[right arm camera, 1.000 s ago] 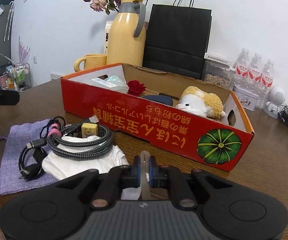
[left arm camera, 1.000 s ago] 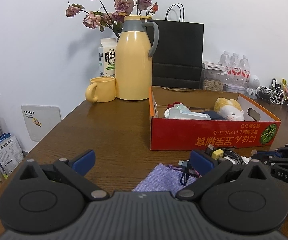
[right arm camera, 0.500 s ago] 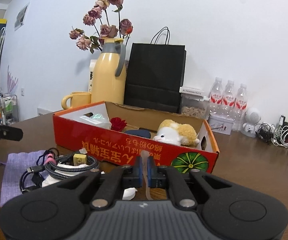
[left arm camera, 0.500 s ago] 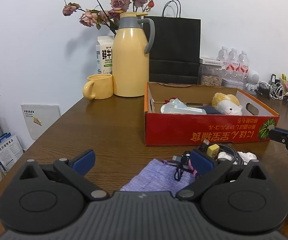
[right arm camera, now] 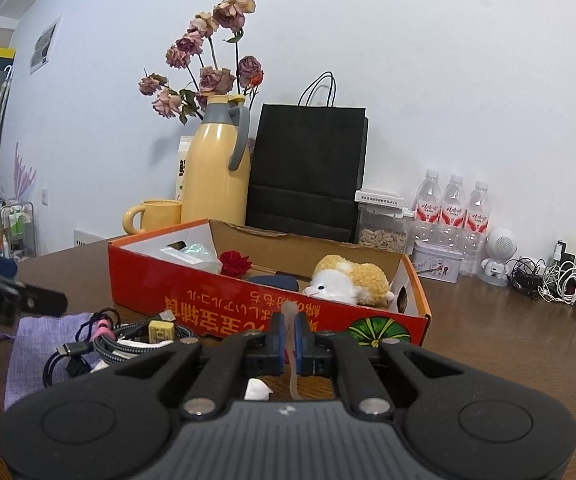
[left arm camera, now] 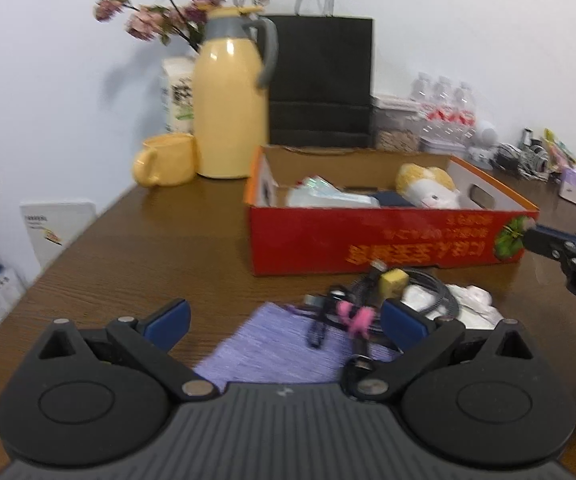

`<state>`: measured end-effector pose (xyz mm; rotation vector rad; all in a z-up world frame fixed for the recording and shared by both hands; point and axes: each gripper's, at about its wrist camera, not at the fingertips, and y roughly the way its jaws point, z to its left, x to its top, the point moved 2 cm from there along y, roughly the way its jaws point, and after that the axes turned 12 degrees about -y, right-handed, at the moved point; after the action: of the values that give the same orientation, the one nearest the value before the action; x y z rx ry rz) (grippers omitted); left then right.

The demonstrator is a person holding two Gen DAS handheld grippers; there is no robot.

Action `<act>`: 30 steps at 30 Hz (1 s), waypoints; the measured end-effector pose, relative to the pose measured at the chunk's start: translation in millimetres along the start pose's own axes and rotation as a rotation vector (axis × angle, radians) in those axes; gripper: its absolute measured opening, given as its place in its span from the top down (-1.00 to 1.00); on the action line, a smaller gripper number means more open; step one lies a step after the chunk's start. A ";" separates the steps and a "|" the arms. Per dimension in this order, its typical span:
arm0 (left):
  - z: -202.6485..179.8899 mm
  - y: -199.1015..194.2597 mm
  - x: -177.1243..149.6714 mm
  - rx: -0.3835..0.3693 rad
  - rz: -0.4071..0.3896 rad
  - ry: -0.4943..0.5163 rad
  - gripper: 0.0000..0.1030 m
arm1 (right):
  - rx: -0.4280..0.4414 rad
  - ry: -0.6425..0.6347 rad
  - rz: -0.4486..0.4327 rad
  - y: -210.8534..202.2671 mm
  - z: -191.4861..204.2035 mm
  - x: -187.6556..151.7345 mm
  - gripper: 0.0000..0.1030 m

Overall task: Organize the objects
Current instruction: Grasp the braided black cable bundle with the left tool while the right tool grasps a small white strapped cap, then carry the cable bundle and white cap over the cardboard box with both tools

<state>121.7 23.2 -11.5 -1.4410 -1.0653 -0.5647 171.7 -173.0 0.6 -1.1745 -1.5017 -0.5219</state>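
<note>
- The right claw (right arm camera: 290,334) is pinched closed on a thin pale strip (right arm camera: 291,360), which stands up between its blue pads and hangs down behind them; what the strip is cannot be told.
- The left claw (left arm camera: 284,318) is spread wide with nothing between its two blue pads, above one purple pouch (left arm camera: 284,350) lying flat on the table (left arm camera: 136,264).
- On the pouch's far edge lies one tangle of cables (left arm camera: 371,300), with a pink tie and a yellow block in it, partly on a white crumpled cloth (left arm camera: 467,302).
- Just behind stands one red cardboard box (right arm camera: 224,300); inside are one plush toy (right arm camera: 347,282), one red rose (right arm camera: 235,261), one clear plastic packet (right arm camera: 192,254) and one dark flat thing.
- Behind the box: one yellow jug (right arm camera: 216,172), one yellow mug (right arm camera: 156,216), one black paper bag (right arm camera: 307,172) and three water bottles (right arm camera: 453,210).
</note>
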 end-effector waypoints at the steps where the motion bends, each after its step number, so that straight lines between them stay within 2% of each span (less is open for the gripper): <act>1: -2.5 3.4 0.1 -0.020 0.020 -0.004 -1.00 | -0.001 0.001 -0.005 -1.0 -0.2 -0.1 0.92; 6: -18.8 26.7 3.4 -0.136 0.168 -0.001 -1.00 | -0.002 0.010 -0.017 -3.1 -1.9 -0.3 0.92; 9: -30.7 41.6 8.8 -0.177 0.213 -0.005 -1.00 | -0.005 0.008 -0.026 -4.8 -1.4 -0.4 0.92; 17: -50.4 74.7 13.2 -0.165 0.290 -0.006 -1.00 | -0.004 0.002 -0.048 -8.8 -1.4 -0.3 0.92; 25: -59.0 83.0 21.6 -0.179 0.303 -0.006 -1.00 | 0.010 0.000 -0.072 -13.0 -1.1 0.0 0.92; 30: -67.0 96.0 25.6 -0.152 0.326 0.017 -1.00 | 0.004 0.007 -0.069 -12.6 -2.6 -0.4 0.92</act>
<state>231.6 -22.4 -26.4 -1.6990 -0.7644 -0.4274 161.9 -180.5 4.4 -1.1196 -1.5405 -0.5692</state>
